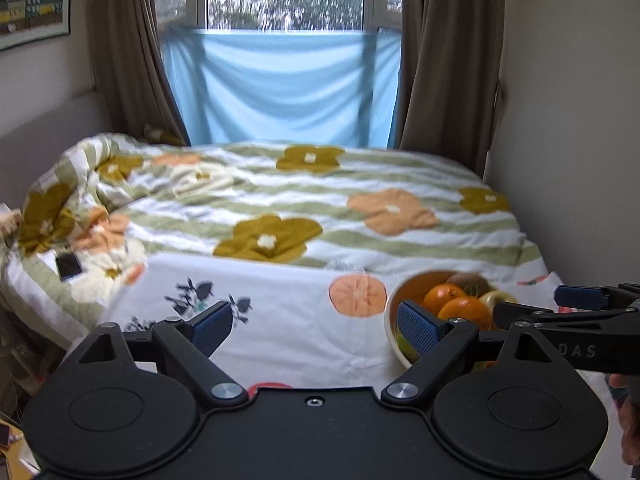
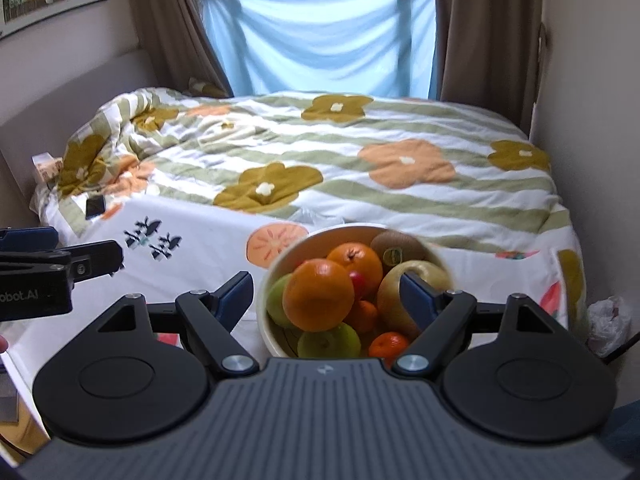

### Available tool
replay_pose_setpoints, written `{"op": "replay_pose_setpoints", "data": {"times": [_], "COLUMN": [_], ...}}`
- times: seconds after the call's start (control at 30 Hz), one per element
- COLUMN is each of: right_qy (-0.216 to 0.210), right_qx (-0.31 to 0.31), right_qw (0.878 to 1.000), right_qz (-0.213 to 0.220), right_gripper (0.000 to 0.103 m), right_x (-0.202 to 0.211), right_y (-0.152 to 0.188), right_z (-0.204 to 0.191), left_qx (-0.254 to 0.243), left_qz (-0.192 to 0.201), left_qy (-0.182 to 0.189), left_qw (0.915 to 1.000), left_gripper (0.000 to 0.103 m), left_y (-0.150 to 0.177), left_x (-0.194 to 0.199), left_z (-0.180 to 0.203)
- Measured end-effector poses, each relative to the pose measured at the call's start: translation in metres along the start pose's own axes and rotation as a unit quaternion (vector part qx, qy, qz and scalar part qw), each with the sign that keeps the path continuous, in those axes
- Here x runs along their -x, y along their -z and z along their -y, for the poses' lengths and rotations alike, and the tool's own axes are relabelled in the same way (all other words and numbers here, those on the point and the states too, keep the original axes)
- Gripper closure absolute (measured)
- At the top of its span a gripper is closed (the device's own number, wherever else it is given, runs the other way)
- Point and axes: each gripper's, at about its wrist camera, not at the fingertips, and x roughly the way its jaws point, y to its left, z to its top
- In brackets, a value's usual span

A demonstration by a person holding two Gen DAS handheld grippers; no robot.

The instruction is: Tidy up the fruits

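A cream bowl point(image 2: 272, 276) sits on the bed's near edge, heaped with fruit. On top are a big orange point(image 2: 318, 296) and a second orange point(image 2: 356, 260), with a kiwi point(image 2: 396, 246) behind. A yellow apple point(image 2: 396, 300), green apples point(image 2: 330, 340) and a small mandarin point(image 2: 388, 346) lie lower. My right gripper point(image 2: 327, 300) hangs open above the bowl, touching no fruit. My left gripper point(image 1: 314, 328) is open over the bare sheet left of the bowl point(image 1: 394, 312), with nothing between its fingers. Each gripper shows at the edge of the other's view.
A flowered quilt point(image 2: 360, 168) covers the bed and is bunched at the far left. A dark phone point(image 2: 95, 206) lies on the left side. The wall runs along the bed's right. A plastic bag point(image 2: 608, 320) lies on the floor at the right.
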Motion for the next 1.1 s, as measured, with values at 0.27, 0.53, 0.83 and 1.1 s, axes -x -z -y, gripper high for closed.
{"op": "replay_pose_setpoints", "data": {"times": [0.27, 0.53, 0.83, 1.1], "right_qy": [0.04, 0.079, 0.11, 0.108], "right_qx": [-0.029, -0.032, -0.049, -0.053], "right_qw": [0.999, 0.996, 0.993, 0.993], "right_qz": [0.008, 0.015, 0.009, 0.005], "right_gripper": [0.002, 0.0, 0.0, 0.0], "right_x": [0.072, 0.124, 0.136, 0.135], "right_y": [-0.007, 0.017, 0.045, 0.048], "right_z": [-0.019, -0.054, -0.072, -0.08], "left_qx": [-0.041, -0.06, -0.05, -0.049], "left_qz": [0.037, 0.041, 0.024, 0.027], "left_qy": [0.005, 0.01, 0.005, 0.005], "left_qw": [0.9985, 0.9973, 0.9985, 0.9984], "left_gripper": [0.01, 0.0, 0.0, 0.0], "left_y": [-0.011, 0.013, 0.038, 0.039], "left_x": [0.062, 0.094, 0.098, 0.103], "left_z": [-0.02, -0.045, -0.06, -0.066]}}
